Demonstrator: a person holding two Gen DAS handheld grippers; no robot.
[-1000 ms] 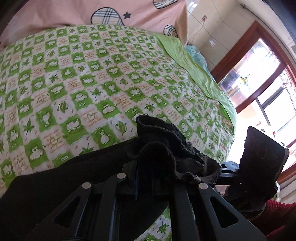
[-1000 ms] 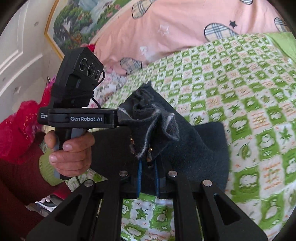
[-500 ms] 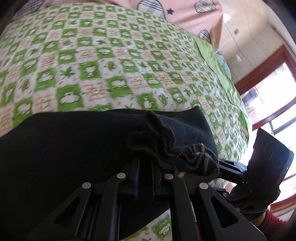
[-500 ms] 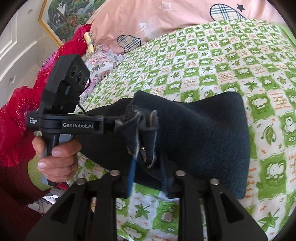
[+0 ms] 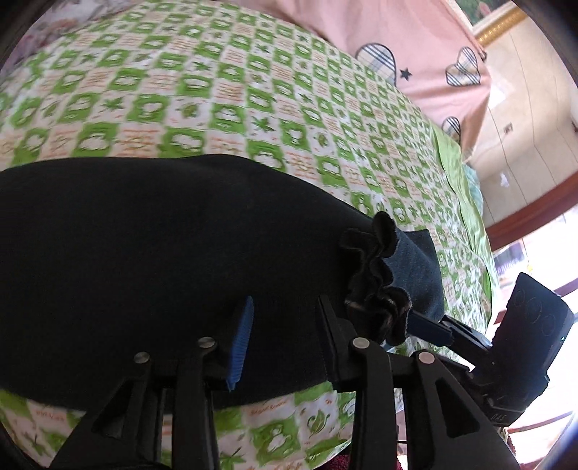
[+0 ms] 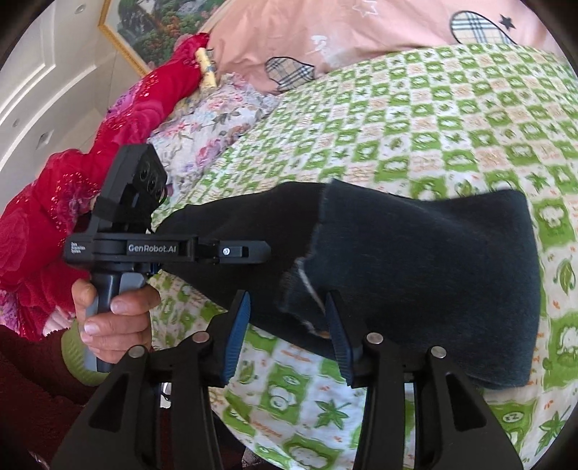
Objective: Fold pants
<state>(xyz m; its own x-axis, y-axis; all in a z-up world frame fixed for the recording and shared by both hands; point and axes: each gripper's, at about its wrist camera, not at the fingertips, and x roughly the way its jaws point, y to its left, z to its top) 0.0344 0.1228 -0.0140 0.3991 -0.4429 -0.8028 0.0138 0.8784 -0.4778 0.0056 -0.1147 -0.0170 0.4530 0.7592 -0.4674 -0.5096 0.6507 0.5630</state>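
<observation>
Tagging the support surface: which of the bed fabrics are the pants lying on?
The green-and-white checked sheet: the black pants rest on it. The pink quilt with plaid hearts lies beyond them, and the floral cloth off to the side.

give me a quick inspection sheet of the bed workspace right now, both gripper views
surface: bed under a green and white checked sheet, mostly uncovered.
job's things: dark pants lie folded near the bed's front edge, one end still bunched into ruffles.
clutter: red floral bedding, a floral quilt and a pink heart-print cover at the head end.
grippers: left gripper open, over the pants; right gripper open, fingers either side of the pants' edge.
cables: a thin dark wire by the left gripper's camera module, as seen from the right wrist.
surroundings: framed landscape painting, white panelled door, wood-framed window.
</observation>
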